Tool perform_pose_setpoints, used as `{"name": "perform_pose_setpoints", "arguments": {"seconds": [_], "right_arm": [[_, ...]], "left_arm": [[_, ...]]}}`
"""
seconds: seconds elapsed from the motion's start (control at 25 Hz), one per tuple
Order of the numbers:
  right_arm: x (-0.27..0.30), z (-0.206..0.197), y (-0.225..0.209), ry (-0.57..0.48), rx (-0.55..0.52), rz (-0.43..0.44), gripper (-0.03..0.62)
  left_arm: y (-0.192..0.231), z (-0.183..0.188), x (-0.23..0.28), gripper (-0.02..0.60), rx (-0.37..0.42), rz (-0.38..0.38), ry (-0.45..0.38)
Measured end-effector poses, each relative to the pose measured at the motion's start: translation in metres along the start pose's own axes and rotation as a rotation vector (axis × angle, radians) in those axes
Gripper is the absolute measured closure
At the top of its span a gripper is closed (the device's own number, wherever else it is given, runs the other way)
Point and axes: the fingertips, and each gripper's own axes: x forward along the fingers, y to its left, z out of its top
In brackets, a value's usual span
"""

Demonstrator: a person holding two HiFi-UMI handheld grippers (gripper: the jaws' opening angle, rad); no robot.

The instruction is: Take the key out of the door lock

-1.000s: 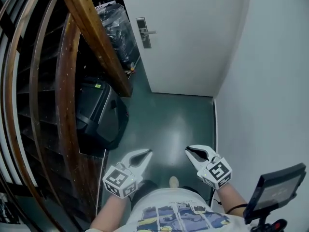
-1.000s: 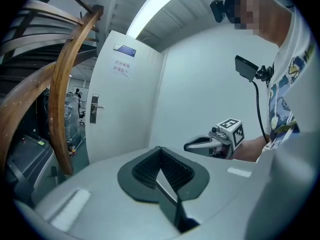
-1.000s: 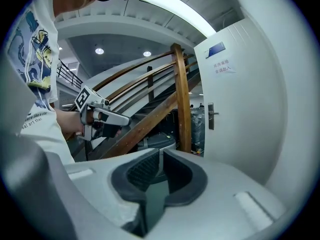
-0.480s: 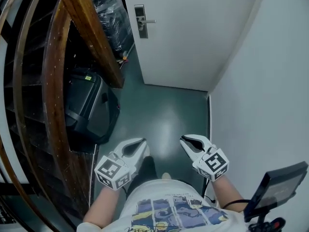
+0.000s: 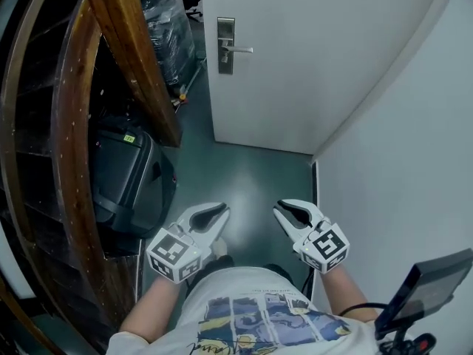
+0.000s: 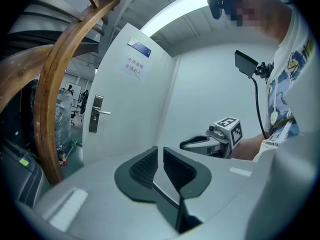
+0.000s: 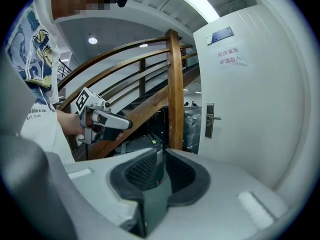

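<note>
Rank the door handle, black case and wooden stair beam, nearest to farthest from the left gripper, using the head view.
1. black case, floor, left
2. wooden stair beam, ahead-left
3. door handle, on the door ahead

Support surface: dark green glossy floor (image 5: 251, 176), reflecting a pale patch of light at its centre. A black case (image 5: 126, 183) with a small yellow-green label (image 5: 129, 138) rests on the left side, against the wooden staircase (image 5: 133, 50). A plastic-wrapped bundle (image 5: 164, 28) stands further back, left of the white door (image 5: 310, 58). Small orange and yellow items (image 5: 179, 96), too small to identify, lie at its base.
</note>
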Motion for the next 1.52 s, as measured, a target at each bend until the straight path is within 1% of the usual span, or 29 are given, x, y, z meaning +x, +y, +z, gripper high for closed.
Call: {"name": "perform_pose_setpoints", "arguments": {"seconds": [0.16, 0.36, 0.52, 0.6, 0.72, 0.88, 1.16, 1.24, 1.36, 1.52], "right_arm": [[0.044, 0.024, -0.013, -0.008, -0.027, -0.015, 0.545], [0.078, 0.028, -0.037, 0.006, -0.025, -0.010, 0.536], [0.103, 0.031, -0.072, 0.020, -0.037, 0.004, 0.531], [0.121, 0.036, -0.100, 0.016, -0.055, 0.009, 0.530], [0.150, 0.053, -0.148, 0.006, -0.116, 0.029, 0.530], [0.193, 0.075, -0.213, 0.001, -0.150, 0.095, 0.529], [0.264, 0.117, -0.321, -0.035, -0.300, 0.204, 0.493], [0.283, 0.124, -0.343, -0.048, -0.345, 0.233, 0.480], [0.313, 0.133, -0.367, -0.056, -0.375, 0.257, 0.464], [0.349, 0.144, -0.386, -0.049, -0.411, 0.275, 0.439]], "left_arm": [[0.050, 0.010, 0.009, 0.525, 0.022, -0.023, 0.027], [0.092, 0.017, 0.034, 0.512, -0.003, -0.021, 0.026], [0.122, 0.023, 0.061, 0.511, -0.017, -0.009, 0.033], [0.143, 0.028, 0.077, 0.511, -0.020, 0.014, 0.034], [0.175, 0.039, 0.104, 0.511, -0.036, 0.062, 0.034], [0.217, 0.060, 0.143, 0.511, -0.048, 0.143, 0.025], [0.272, 0.092, 0.212, 0.506, -0.089, 0.268, -0.001], [0.284, 0.094, 0.225, 0.504, -0.105, 0.302, -0.009], [0.301, 0.093, 0.237, 0.502, -0.142, 0.346, -0.022], [0.318, 0.090, 0.246, 0.499, -0.172, 0.362, -0.013]]}}
